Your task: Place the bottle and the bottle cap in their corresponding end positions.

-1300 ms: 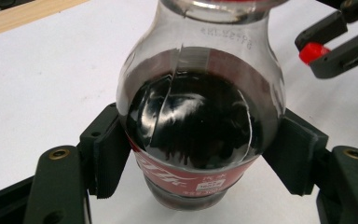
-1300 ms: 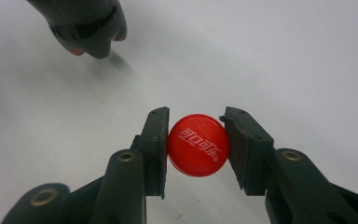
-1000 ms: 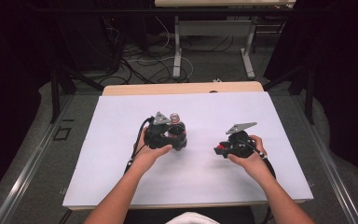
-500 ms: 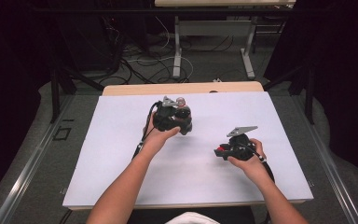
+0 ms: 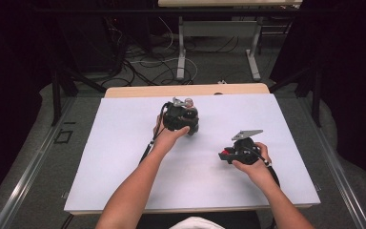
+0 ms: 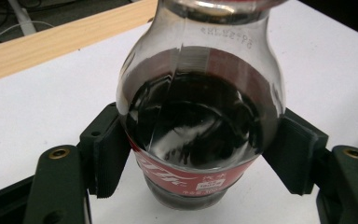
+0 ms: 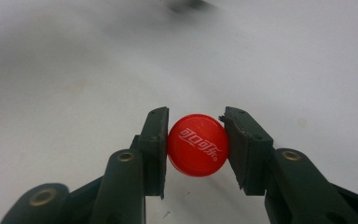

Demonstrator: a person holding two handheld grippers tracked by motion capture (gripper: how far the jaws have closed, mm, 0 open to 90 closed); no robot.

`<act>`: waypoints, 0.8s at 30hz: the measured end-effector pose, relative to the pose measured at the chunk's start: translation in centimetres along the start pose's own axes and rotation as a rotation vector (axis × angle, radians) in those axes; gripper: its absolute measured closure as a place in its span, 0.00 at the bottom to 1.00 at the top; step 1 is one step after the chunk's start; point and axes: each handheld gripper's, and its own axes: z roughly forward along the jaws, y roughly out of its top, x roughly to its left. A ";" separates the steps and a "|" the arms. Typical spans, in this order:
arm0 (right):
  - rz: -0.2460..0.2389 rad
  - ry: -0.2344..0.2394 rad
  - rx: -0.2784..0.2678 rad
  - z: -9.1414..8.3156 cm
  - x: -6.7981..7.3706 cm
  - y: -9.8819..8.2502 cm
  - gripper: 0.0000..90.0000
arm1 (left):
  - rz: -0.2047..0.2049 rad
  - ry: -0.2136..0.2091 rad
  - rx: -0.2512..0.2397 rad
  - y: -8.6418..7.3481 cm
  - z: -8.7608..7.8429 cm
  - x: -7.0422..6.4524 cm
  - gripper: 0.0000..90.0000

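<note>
**A:** What do your left jaws have?

**B:** Your left gripper [image 6: 193, 154] is clamped on a clear bottle [image 6: 198, 112] of dark drink. The ribbed pads [image 6: 109, 156] press its body from both sides, at the top edge of the red label [image 6: 186, 179]. The jaws stand wide, spread to the bottle's full girth. The bottle's long axis runs away from the jaws, its neck toward the top of the left gripper view and its base down between the jaw arms. I cannot tell whether the base touches the white table [image 6: 37, 112].

**A:** And the right?

**B:** Your right gripper [image 7: 196, 147] pinches a red cap [image 7: 198, 144], one pad on each side of its rim, the jaws only narrowly apart. The cap's printed top faces the camera, with the white surface beyond it.

**A:** How are your hands set?

**B:** In the high view your left hand [image 5: 171, 136] reaches forward toward the middle of the table [image 5: 124, 143], wrapped around the left gripper [image 5: 181, 117] from below, its forearm stretched out. Your right hand [image 5: 253, 160] sits nearer to you and off to the right, holding the right gripper [image 5: 240, 150] low, its jaws pointing left. The two grippers are well apart, so the cap is clear of the bottle.
</note>
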 end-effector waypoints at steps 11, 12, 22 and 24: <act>-0.003 0.001 0.006 0.4 0.1 -0.1 0.68 | 0.020 -0.002 0.035 -1.5 0.8 0.1 0.33; -0.002 0.004 0.006 0.5 0.1 -0.1 0.68 | 0.024 0.003 0.030 -1.6 0.8 0.0 0.33; -0.011 0.024 0.011 1.2 0.8 0.5 0.68 | 0.012 -0.017 0.035 -2.1 0.8 0.0 0.28; -0.037 0.027 0.008 1.5 0.9 0.7 0.68 | 0.011 -0.015 0.036 -2.1 0.5 0.2 0.22</act>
